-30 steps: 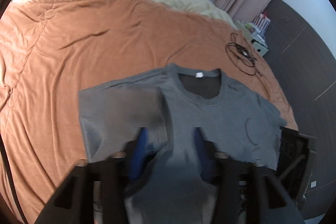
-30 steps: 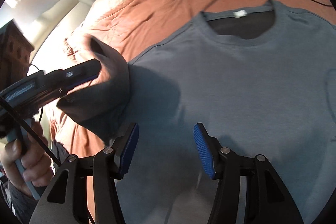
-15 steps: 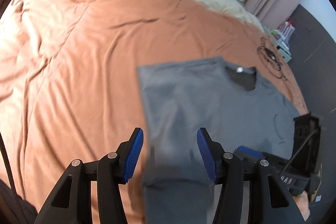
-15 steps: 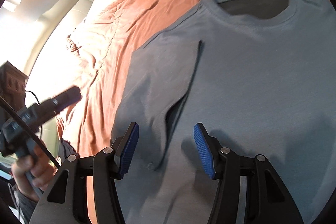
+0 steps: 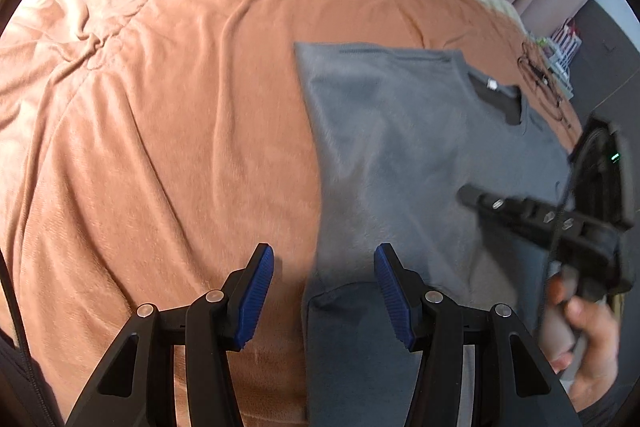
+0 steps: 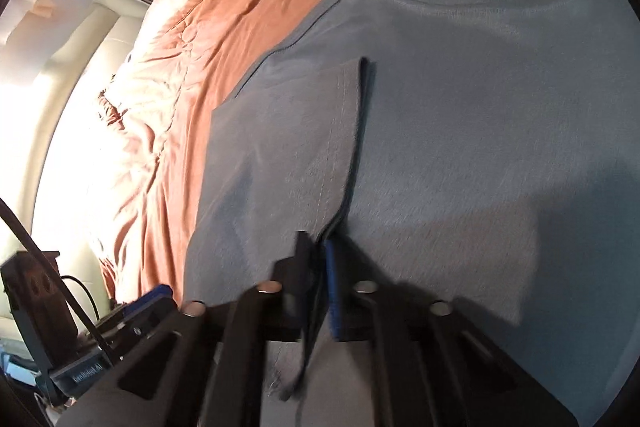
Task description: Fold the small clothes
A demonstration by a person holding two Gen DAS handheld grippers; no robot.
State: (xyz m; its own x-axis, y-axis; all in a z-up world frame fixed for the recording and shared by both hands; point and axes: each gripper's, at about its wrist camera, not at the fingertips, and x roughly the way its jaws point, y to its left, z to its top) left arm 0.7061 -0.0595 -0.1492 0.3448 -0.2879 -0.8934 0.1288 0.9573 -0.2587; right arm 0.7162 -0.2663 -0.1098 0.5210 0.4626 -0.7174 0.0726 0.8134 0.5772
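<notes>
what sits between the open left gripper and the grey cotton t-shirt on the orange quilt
Nothing visible. The left gripper hangs open over the grey cotton t-shirt, its folded edge between the blue pads, on the orange quilt.

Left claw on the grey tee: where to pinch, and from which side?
Probably the folded left edge of the grey tee, low near the hem, coming in from the orange blanket side. That edge is straight, doubled and lies flat, and the open left claw straddles it. The right claw is shut on the inner flap edge, so that part is taken.
</notes>
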